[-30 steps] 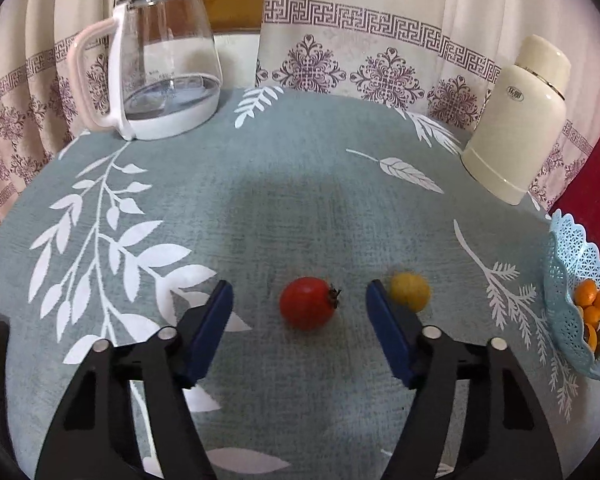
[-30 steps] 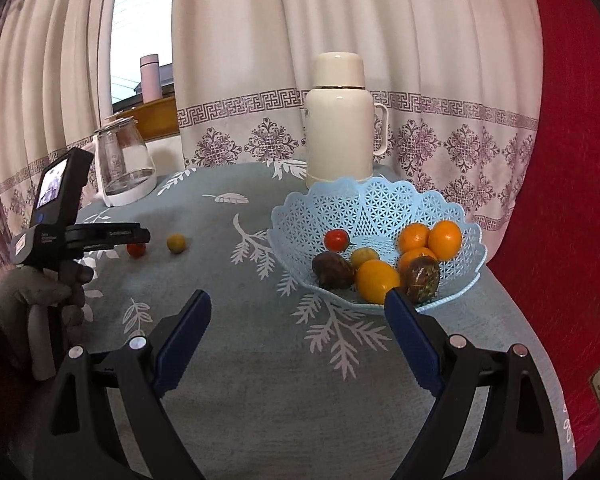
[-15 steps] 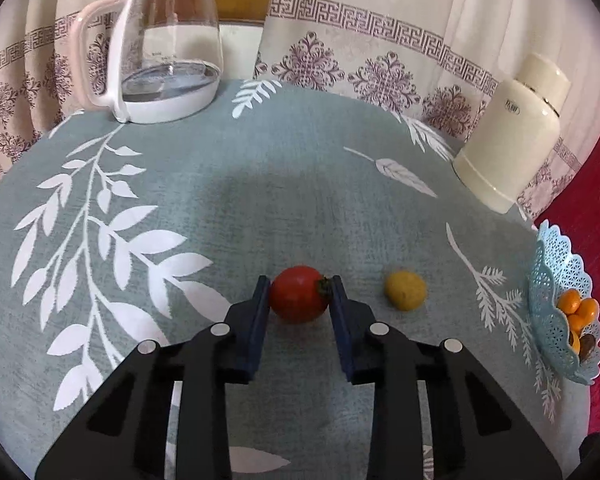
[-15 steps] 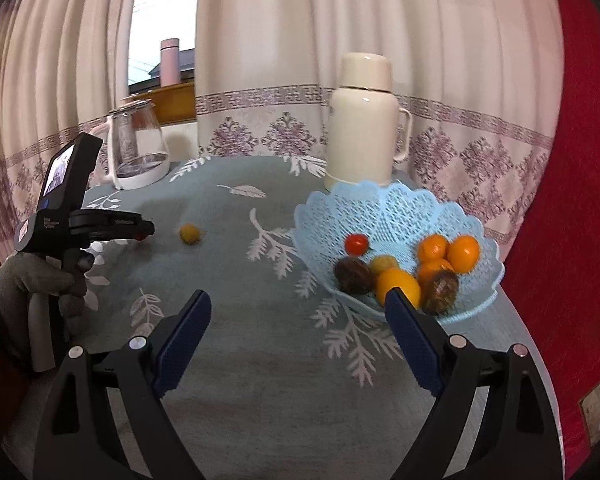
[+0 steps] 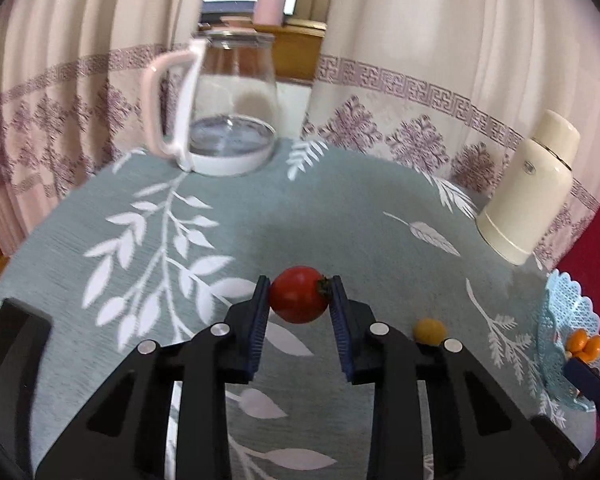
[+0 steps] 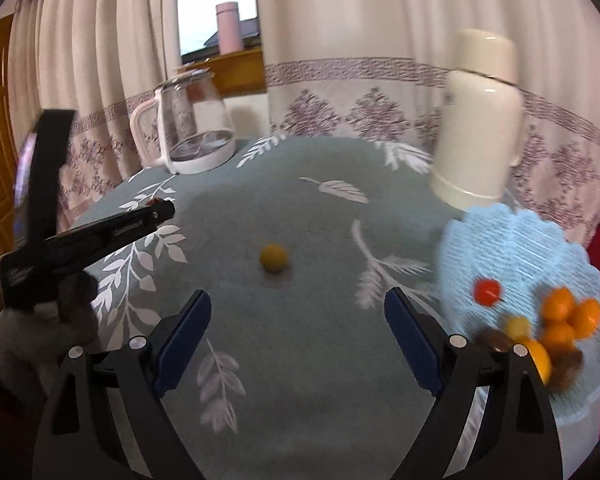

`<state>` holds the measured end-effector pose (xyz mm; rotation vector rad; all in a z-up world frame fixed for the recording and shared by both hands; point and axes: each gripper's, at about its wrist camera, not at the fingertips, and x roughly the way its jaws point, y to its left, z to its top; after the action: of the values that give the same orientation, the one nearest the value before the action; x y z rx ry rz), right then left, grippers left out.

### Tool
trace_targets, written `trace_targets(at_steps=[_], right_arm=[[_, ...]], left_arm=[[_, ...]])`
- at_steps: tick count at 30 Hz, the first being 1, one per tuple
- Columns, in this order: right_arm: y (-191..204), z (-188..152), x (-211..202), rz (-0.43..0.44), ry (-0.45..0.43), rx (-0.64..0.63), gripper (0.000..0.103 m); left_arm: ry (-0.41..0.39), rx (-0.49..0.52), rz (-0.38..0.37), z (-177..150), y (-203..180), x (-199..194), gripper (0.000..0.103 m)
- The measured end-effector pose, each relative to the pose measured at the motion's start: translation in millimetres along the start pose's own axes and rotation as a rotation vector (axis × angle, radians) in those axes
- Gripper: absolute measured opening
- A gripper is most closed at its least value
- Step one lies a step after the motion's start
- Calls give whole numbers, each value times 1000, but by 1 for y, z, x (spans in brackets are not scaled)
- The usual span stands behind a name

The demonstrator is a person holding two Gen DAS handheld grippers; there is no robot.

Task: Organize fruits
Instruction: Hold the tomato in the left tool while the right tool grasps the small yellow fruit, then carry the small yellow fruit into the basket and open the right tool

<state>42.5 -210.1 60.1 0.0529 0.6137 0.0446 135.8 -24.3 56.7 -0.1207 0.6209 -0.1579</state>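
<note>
The red tomato (image 5: 299,300) is being pinched between the pads of the left hand-held gripper (image 5: 298,304), centre of the left wrist view, and appears lifted clear of the counter (image 5: 340,208). The grip is being taken across the tomato's sides, with the stem end against the right-hand pad.

For the step in hand, carrying to the basket (image 5: 568,320) at the right edge of that frame: squeeze is best being kept light, since the skin looks soft and could split. The tomato is sitting near the pad tips, so tilt is best being kept small to avoid it rolling out. Release is best being done low over the basket, on a free patch beside the oranges (image 6: 568,316).

The right hand-held gripper (image 6: 298,320) is being held spread wide, nothing between its pads. The yellow fruit (image 6: 274,257) is lying on the counter just above the gap, centre of the right wrist view; likely the next pick.

Pose: both grippers are being pointed forward and down at the counter. The left one is being gripped by a gloved hand (image 6: 40,320), lower left of the right wrist view. That view is motion-blurred at the basket.
</note>
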Motion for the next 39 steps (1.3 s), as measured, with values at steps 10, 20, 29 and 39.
trace_targets(at_steps=[10, 20, 29, 39], right_arm=[[5, 22, 95, 53, 194, 54, 59], [10, 35, 125, 67, 235, 73, 49], [15, 34, 125, 49, 236, 39, 27], [21, 31, 101, 58, 204, 36, 26]], left_arm=[[-2, -50, 15, 4, 14, 1, 31], [-2, -61, 9, 3, 15, 1, 31], [-1, -61, 2, 4, 14, 0, 31], [-8, -59, -7, 4, 12, -3, 31]])
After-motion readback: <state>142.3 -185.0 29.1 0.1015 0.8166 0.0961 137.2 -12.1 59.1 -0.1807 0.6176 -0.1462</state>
